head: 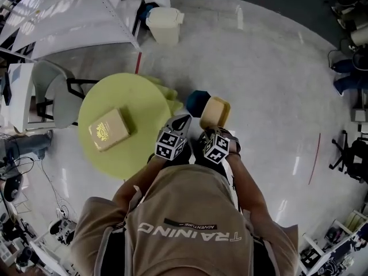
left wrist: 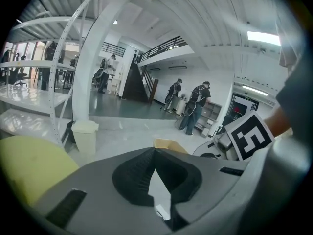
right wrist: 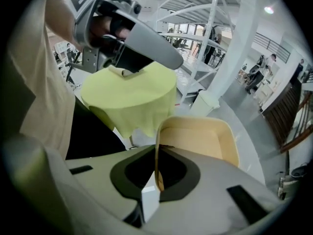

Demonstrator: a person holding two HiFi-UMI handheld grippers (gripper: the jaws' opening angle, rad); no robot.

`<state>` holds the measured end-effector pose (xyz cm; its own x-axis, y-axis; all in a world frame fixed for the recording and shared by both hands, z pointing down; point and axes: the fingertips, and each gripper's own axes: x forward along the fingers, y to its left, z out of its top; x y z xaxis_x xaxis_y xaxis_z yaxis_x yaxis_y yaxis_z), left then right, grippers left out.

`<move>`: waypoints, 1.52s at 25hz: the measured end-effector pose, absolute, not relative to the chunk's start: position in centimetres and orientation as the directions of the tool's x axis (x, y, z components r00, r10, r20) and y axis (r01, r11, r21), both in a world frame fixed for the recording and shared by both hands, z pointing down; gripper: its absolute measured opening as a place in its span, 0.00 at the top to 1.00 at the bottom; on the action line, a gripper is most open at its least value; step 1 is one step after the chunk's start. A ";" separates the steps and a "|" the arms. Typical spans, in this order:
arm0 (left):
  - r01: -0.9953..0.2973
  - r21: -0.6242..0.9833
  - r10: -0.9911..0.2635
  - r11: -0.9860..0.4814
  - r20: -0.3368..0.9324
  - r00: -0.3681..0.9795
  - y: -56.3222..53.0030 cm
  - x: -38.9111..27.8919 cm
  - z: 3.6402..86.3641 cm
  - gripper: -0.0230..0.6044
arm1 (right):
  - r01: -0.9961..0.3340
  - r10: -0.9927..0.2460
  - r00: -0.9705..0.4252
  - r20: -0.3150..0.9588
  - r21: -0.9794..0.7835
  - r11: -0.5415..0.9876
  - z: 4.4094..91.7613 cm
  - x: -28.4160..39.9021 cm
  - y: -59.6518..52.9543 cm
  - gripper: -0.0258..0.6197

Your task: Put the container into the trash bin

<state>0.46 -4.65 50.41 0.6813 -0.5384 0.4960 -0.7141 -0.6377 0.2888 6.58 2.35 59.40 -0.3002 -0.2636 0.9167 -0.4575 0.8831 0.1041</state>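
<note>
The right hand-held gripper [right wrist: 157, 153] is clenched on one thin side wall of the pale cream, open-topped plastic container [right wrist: 205, 138]. The wall is pinched edge-on between its jaws, and the rest of the tub hangs out beyond them. In the head view the container [head: 215, 111] is held off the floor, just right of the round surface draped in yellow-green cloth [head: 103, 96]. It sits beside a dark blue rounded object [head: 197, 102] (what that is, I cannot tell). The left hand-held gripper [left wrist: 155, 153] is clenched too, with nothing between its jaws. A tan lidded box [head: 110, 129] lies on the surface.

The cream trash bin [head: 164, 26] stands on the floor at the far side, well apart from the container, so the carry is probably only partly done.

The main risk is the grip. With one wall held and the tub's weight out to the side, a quick swing could pivot the container in the pads or let it slip out. The bin also appears to have a lid on top. If it does not give way, the container could catch on it and fall to the floor beside the bin. Releasing before the tub is squarely over the opening would have the same result.
</note>
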 end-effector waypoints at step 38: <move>-0.925 0.290 -0.460 -0.244 0.806 0.374 -11.8 3.7 89.8 0.96 | -0.110 0.155 -0.278 0.948 -0.192 0.975 101.4 8.0 -5.3 0.95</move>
<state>3.65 -11.76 89.82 0.3737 -0.4596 0.8057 -0.9254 -0.2439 0.2900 8.04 -5.31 101.42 -0.2779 0.1551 0.9480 -0.1099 0.9753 -0.1918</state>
